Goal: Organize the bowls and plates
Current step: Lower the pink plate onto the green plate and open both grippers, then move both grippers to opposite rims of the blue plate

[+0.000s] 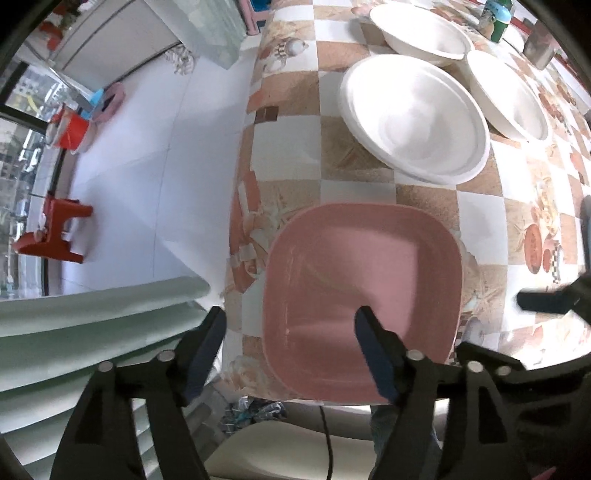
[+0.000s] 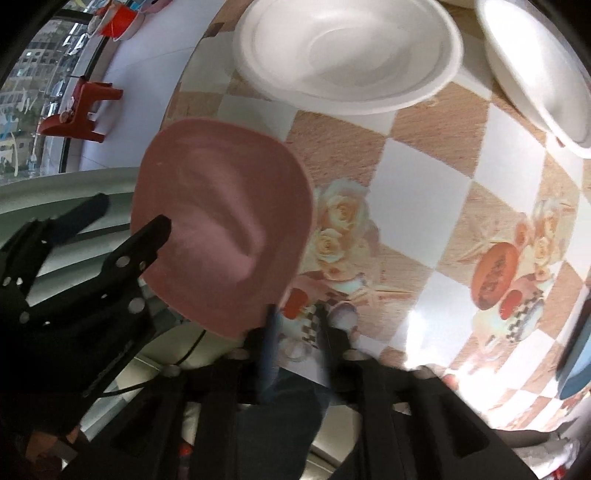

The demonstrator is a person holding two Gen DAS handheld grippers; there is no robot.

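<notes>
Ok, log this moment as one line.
left tongs: open, straddling near-left corner of pink plate | right tongs: empty, state unclear | pink plate: on table edge | white bowls: behind, untouched

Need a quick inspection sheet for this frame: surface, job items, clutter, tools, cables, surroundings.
Surface: table under a checkered floral cloth.
Job's things: pink plate at the near edge; three white bowls, two side by side and one behind; green plates stacked off the left edge.
Clutter: steel cup and green bottle at the far end.
Grippers: left tool open, one finger over the pink plate; right tool blurred, jaws nearly together, holding nothing.
Cables: black cable below the table edge.
Surroundings: white tiled floor, red stool, red bucket, window.
</notes>
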